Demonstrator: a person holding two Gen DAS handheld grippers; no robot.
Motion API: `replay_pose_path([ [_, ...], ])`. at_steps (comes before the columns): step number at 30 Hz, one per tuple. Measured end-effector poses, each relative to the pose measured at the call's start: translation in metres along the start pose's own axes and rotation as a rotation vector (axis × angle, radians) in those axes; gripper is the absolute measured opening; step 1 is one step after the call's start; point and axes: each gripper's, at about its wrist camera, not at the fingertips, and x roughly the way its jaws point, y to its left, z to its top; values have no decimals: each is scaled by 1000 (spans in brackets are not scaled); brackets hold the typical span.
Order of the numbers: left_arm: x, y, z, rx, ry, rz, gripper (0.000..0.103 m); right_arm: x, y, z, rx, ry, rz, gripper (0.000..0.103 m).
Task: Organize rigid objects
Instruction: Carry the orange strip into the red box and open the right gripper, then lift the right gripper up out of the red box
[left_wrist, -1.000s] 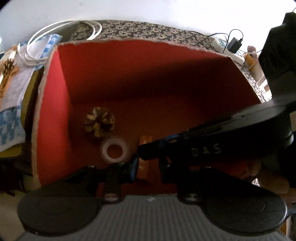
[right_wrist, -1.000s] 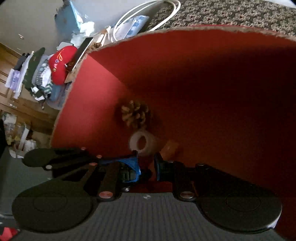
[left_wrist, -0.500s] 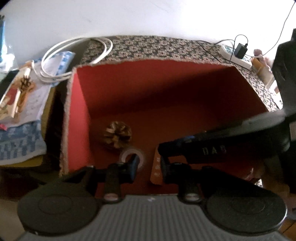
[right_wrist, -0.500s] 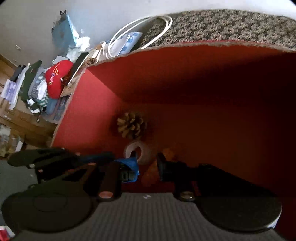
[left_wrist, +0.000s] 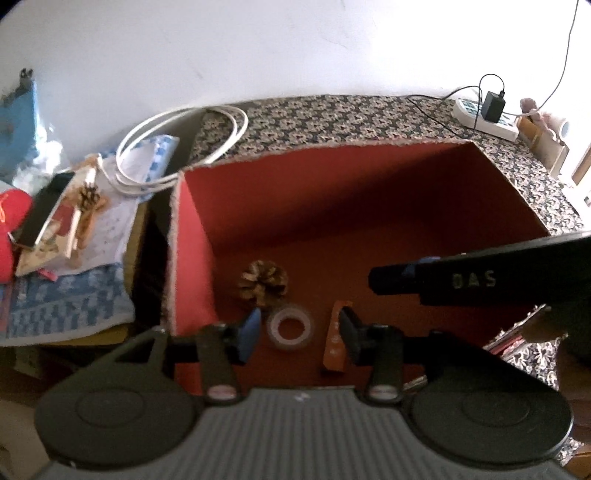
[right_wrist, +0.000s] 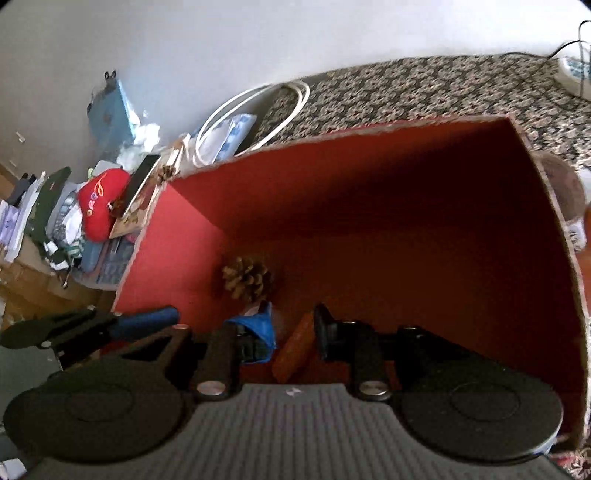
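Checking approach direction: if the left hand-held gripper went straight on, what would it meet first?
Probably the clear tape roll on the red box floor, between its open fingers; depth is uncertain.

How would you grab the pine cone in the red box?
Come straight down from above and close the jaws across the pine cone at its widest middle. It sits on the box floor near the left wall, with the tape roll close beside it.
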Motion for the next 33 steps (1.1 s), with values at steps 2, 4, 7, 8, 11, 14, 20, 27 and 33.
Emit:
replay_pose_path([
  [2, -2, 1, -1, -8, -7, 12, 49, -4, 0, -3, 10, -16, -22, 7],
  [4, -2, 1, -2, -11, -6, 22, 50, -6, 1, -5, 13, -30, -33, 7],
  [7, -1, 0, -4, -10, -1, 49, 50, -8, 2, -9, 11, -41, -80, 8],
  [8, -1, 0, -5, -9, -1, 57, 50, -8, 2, -10, 13, -51, -85, 8],
  [11, -2, 1, -7, -13, -4, 74, 53, -9, 0, -14, 33, -66, -90, 9],
  [14, -3, 3, -7, -19, -6, 89, 53, -11, 1, -18, 29, -93, -112, 9],
  [20, -8, 4, -7, -33, -12, 94, 57, -19, 3, -25, 46, -136, -140, 10],
  [27, -16, 0, -6, -18, -33, 119, 59, -31, 8, -33, 54, -179, -174, 11],
  [33, -32, -2, -4, -12, -74, 121, 59, -41, 13, -35, 39, -213, -208, 12],
])
